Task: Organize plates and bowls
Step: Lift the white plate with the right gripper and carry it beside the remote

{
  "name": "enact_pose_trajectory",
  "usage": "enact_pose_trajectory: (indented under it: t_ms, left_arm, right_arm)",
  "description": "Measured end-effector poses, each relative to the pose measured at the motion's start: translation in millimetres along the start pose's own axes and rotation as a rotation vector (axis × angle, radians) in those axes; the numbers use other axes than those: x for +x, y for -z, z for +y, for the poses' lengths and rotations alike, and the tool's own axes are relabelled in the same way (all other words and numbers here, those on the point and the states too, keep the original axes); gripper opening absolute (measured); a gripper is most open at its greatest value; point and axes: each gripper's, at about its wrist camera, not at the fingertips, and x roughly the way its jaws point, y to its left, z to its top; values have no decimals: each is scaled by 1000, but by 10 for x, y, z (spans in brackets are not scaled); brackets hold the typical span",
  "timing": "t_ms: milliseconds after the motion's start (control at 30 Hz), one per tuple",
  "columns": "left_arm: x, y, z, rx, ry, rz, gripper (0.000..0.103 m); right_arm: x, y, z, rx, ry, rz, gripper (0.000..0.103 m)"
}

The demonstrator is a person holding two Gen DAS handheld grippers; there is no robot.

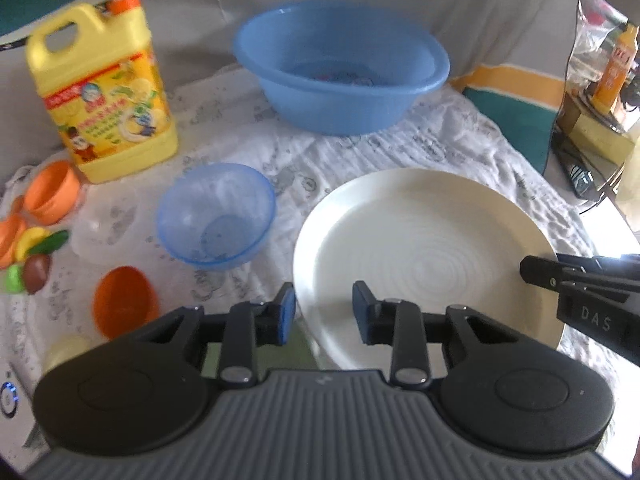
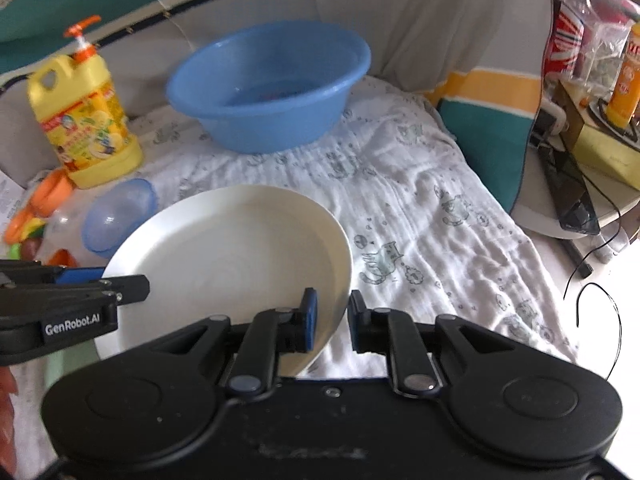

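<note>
Detergent jug (image 1: 105, 96) label too blurred to read, toy fruit (image 1: 28, 256) cut off at left edge

Two wrist fisheyes, angled steeply down, close over white plate (image 1: 420, 248), both sharing blue basin (image 2: 268, 84)

Left claw (image 1: 324, 312), right claw (image 2: 333, 314): black, blue pads, white lettering.

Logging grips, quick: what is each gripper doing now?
Left gripper: closed on the round white ceramic plate's rim.
Right gripper: closed on the same plate's opposite rim.
</note>
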Motion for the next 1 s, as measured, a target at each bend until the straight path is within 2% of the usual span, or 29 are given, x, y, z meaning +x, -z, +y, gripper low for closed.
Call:
enact_pose_trajectory:
  t_ms: [333, 533, 767, 1000]
  left_arm:
    - [-945, 452, 701, -108, -69, -83, 30]
    - [-1415, 902, 1272, -181, -131, -101, 30]
    - [-1677, 1517, 1820, -281, -213, -65, 31]
    - [-1661, 2046, 2196, -346, -229, -25, 31]
  right_arm:
    - [-719, 162, 761, -148, -144, -53, 17]
    - [-889, 358, 1365, -247, -252, -21, 17]
    - [-918, 712, 2096, -379, -326, 49, 17]
    - [-815, 1057, 2557, -472, -341, 113, 17]
